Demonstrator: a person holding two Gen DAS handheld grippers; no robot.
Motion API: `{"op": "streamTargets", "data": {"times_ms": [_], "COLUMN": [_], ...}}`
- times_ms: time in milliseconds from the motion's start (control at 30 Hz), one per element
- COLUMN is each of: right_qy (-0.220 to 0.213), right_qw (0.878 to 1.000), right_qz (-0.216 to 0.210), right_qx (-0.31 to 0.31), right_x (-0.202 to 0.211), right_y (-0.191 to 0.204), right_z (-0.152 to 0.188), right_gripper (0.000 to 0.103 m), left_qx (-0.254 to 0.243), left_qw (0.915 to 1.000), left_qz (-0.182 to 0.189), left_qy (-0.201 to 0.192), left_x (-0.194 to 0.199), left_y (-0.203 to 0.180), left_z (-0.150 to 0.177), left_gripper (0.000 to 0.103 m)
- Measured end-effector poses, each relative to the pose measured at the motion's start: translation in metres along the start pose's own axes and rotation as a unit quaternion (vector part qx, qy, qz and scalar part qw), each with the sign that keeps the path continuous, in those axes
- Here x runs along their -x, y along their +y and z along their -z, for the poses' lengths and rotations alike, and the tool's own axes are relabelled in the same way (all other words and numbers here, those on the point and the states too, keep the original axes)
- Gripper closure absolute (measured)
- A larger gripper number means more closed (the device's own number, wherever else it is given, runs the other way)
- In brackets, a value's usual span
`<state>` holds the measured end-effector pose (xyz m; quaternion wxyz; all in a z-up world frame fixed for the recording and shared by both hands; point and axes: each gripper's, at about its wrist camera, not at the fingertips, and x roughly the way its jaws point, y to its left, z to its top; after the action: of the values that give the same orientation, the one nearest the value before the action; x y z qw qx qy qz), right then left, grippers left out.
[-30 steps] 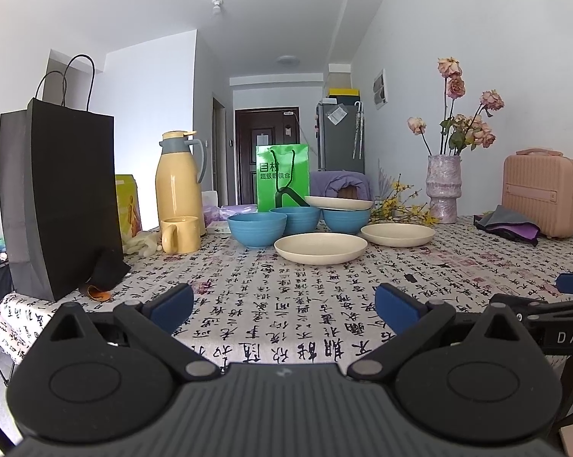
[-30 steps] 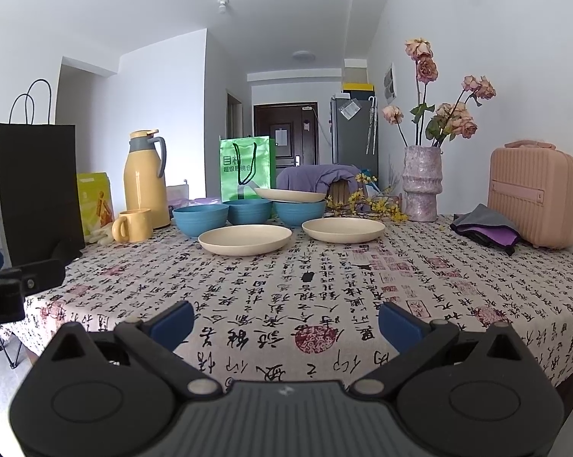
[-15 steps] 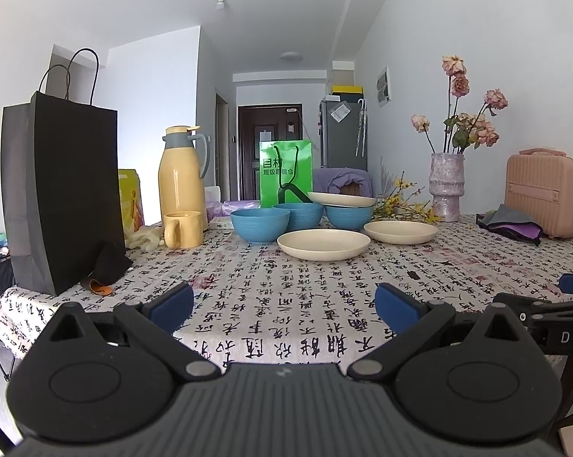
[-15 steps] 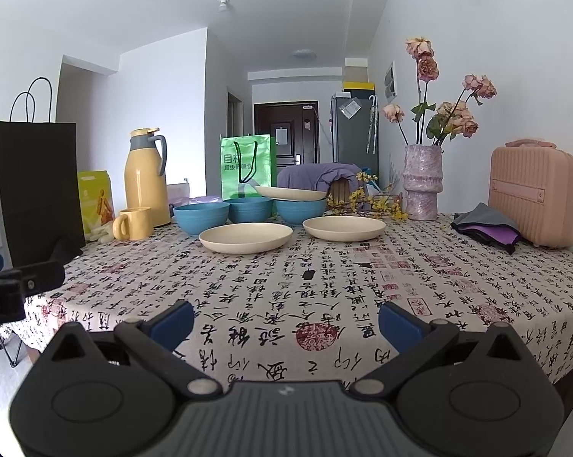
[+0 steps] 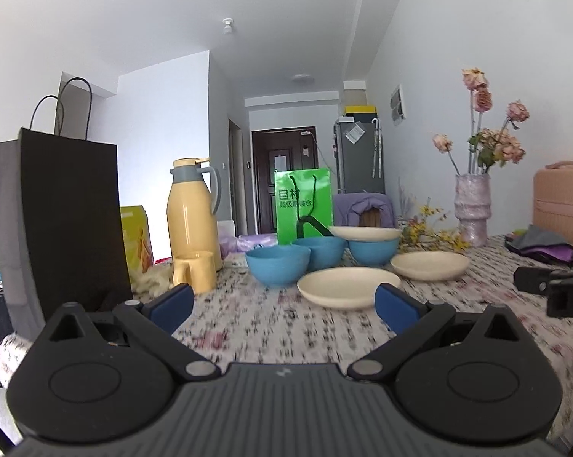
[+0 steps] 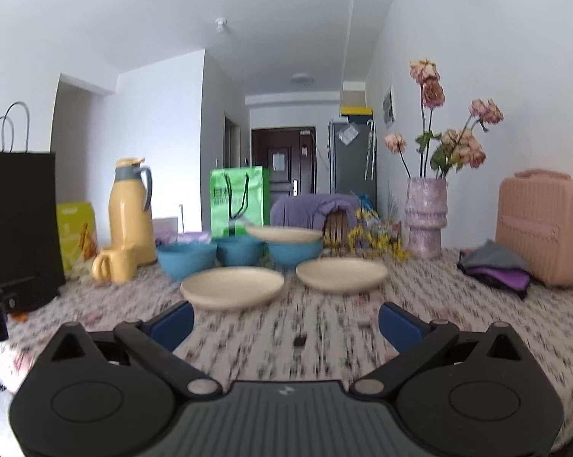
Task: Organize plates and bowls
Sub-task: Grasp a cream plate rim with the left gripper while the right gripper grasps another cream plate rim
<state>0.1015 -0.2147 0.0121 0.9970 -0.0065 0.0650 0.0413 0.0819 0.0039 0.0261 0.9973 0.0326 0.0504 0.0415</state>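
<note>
Table: the tablecloth [image 5: 286, 327] printed with calligraphy carries everything; its near edge runs below both grippers, and the cloth between jaws and dishes is bare.
Black paper bag: the black paper bag [image 5: 65, 221] stands at 9 o'clock of the left gripper, walling off that side.
Pink case: the pink case [image 6: 541, 224] sits at 3 o'clock in the right view, well apart from the dishes.
Thermos and mug: the yellow thermos [image 5: 191, 209] and yellow mug [image 5: 195, 270] stand at 10 o'clock of the dish group, just beside the left bowl.
Vase: the flower vase [image 6: 425, 221] stands at 1 o'clock, behind the far plate.
Bowls: left blue bowl [image 5: 277, 264], middle blue bowl [image 5: 319, 251] and right blue bowl [image 5: 374, 249] form a row across the back; the right one carries a covering plate [image 5: 364, 232] on its rim.
Plates: near cream plate [image 5: 347, 287] and far cream plate [image 5: 429, 264] lie flat in front of the bowls, side by side and apart.
Left gripper: the left gripper [image 5: 284, 304] is spread wide and empty; the near plate lies at 1 o'clock, the left bowl at 12.
Right gripper: the right gripper [image 6: 286, 320] is likewise spread wide and empty; the near plate [image 6: 233, 285] lies at 11 o'clock, the far plate [image 6: 341, 274] at 1.
Key relation: a judgement, both grippers look about equally close to the near plate, rim facing them.
Room: open cloth on the right half gives stacking space.
</note>
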Motion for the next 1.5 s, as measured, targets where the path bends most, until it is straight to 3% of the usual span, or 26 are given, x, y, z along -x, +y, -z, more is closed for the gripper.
{"op": "streamTargets", "data": {"times_ms": [133,300,467,600,667,900,1033,1133,1233,1367,1433,1500], "right_qy": [-0.008,0.014,0.024,0.027,0.046,0.084,0.11,0.139,0.174,0.197,0.206,0.217], "right_qw": [1.0,0.999,0.998,0.996,0.994,0.993,0.99,0.986,0.979,0.975,0.973,0.971], "right_qz": [-0.008,-0.029,-0.032,-0.063,-0.079,-0.077,-0.08,-0.086,-0.093,-0.092,-0.091,-0.09], "right_qx": [0.0,-0.022,-0.043,-0.062,-0.063,-0.04,-0.036,-0.038,-0.05,-0.049,-0.048,-0.053], "right_x": [-0.028,-0.071,-0.113,-0.144,-0.162,-0.229,-0.274,-0.306,-0.336,-0.359,-0.367,-0.376], "right_y": [-0.002,-0.009,-0.016,-0.025,-0.026,-0.021,-0.021,-0.019,-0.017,-0.014,-0.013,-0.014], "right_z": [-0.02,-0.034,-0.041,-0.045,-0.049,-0.055,-0.054,-0.049,-0.041,-0.033,-0.03,-0.027], "right_gripper": [0.0,0.0,0.0,0.0,0.0,0.0,0.002,0.01,0.017,0.025,0.035,0.049], "left_qx": [0.011,0.024,0.052,0.046,0.039,0.065,0.083,0.059,0.071,0.069,0.076,0.09], "left_qw": [0.9999,0.9993,0.9961,0.9967,0.9972,0.9938,0.9905,0.9866,0.981,0.9741,0.9695,0.9621], "left_qz": [-0.003,-0.001,0.026,0.021,0.013,-0.015,0.002,0.001,0.025,0.028,0.039,0.033], "left_qy": [0.003,0.029,0.066,0.063,0.062,0.089,0.109,0.152,0.179,0.214,0.23,0.255], "left_x": [-0.034,-0.08,-0.127,-0.156,-0.17,-0.231,-0.269,-0.302,-0.323,-0.352,-0.366,-0.38], "left_y": [0.002,0.003,0.009,0.008,0.006,0.014,0.02,0.015,0.014,0.009,0.009,0.01], "left_z": [-0.014,-0.025,-0.034,-0.039,-0.04,-0.036,-0.034,-0.031,-0.028,-0.019,-0.012,-0.004], "left_gripper": [0.0,0.0,0.0,0.0,0.0,0.0,0.0,0.0,0.0,0.0,0.007,0.031]}}
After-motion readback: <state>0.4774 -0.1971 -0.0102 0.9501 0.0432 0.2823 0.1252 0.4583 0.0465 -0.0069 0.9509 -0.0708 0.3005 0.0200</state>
